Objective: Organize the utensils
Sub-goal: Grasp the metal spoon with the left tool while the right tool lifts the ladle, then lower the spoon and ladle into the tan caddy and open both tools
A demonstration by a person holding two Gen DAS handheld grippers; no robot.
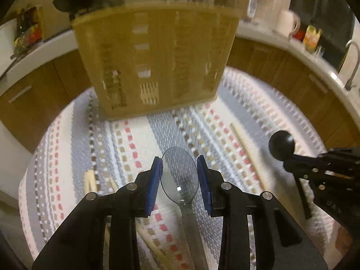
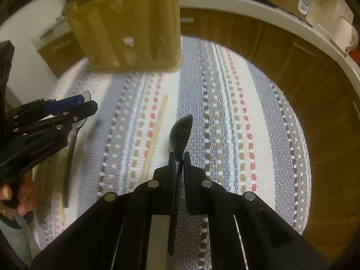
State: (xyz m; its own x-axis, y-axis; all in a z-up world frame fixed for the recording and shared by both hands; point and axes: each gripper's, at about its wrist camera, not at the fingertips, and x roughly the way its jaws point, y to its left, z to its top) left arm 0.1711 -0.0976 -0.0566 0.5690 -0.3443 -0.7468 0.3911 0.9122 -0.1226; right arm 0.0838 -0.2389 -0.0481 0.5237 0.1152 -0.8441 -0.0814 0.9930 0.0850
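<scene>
My left gripper (image 1: pixel 179 164) is shut on a clear grey plastic spoon (image 1: pixel 180 180): its blue pads press the two edges of the bowl, and the handle runs back under the gripper. In the right wrist view my right gripper (image 2: pixel 179 155) is shut on a black spoon (image 2: pixel 181 128), held edge-on with its bowl sticking out past the fingertips. Both spoons hang above a striped woven mat (image 1: pixel 135 139). A tan slotted utensil organizer (image 1: pixel 155 63) stands at the mat's far end, ahead of both grippers. The right gripper with the black spoon (image 1: pixel 281 145) shows at the right of the left wrist view.
Wooden chopsticks lie on the mat: one (image 1: pixel 245 155) to the right, a pair (image 1: pixel 90 180) to the left. Wooden cabinets and a white counter (image 1: pixel 270 33) curve around the mat, with a white mug (image 1: pixel 286 22) and a faucet (image 1: pixel 353 67). A person's hand (image 2: pixel 20 193) holds the left gripper.
</scene>
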